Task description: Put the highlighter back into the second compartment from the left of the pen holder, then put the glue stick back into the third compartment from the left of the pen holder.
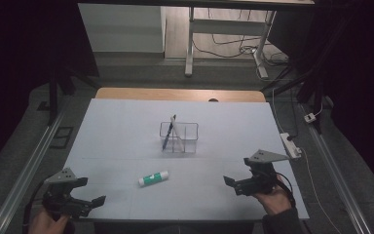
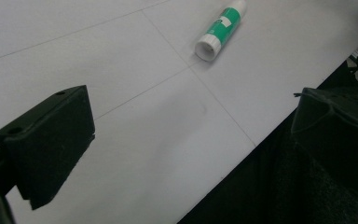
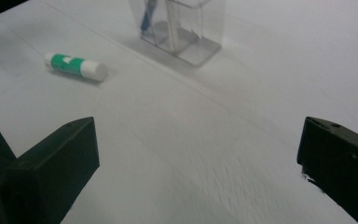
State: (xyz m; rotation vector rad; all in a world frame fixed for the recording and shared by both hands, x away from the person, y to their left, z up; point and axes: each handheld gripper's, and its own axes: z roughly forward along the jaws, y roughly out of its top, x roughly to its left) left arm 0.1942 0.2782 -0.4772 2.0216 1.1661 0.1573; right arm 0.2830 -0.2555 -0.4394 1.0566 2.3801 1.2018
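Observation:
A green and white glue stick (image 1: pixel 153 178) lies on its side on the white sheet, near the front middle. It also shows in the left gripper view as the glue stick (image 2: pixel 220 29) and in the right gripper view as the glue stick (image 3: pixel 74 66). Behind it stands a clear divided holder (image 1: pixel 178 137) (image 3: pixel 182 28) with a blue pen (image 1: pixel 168 132) and a pale stick leaning in it. My left gripper (image 1: pixel 90 191) (image 2: pixel 191 135) hovers at the front left corner, open, with nothing between its jaws. My right gripper (image 1: pixel 237 170) (image 3: pixel 198 158) is at the front right, open and empty, pointing toward the holder.
A white sheet (image 1: pixel 126 126) covers the table, with a strip of wood (image 1: pixel 175 94) showing at the far edge. A white power strip (image 1: pixel 290 145) lies off the right side. The table's front edge runs just below both hands.

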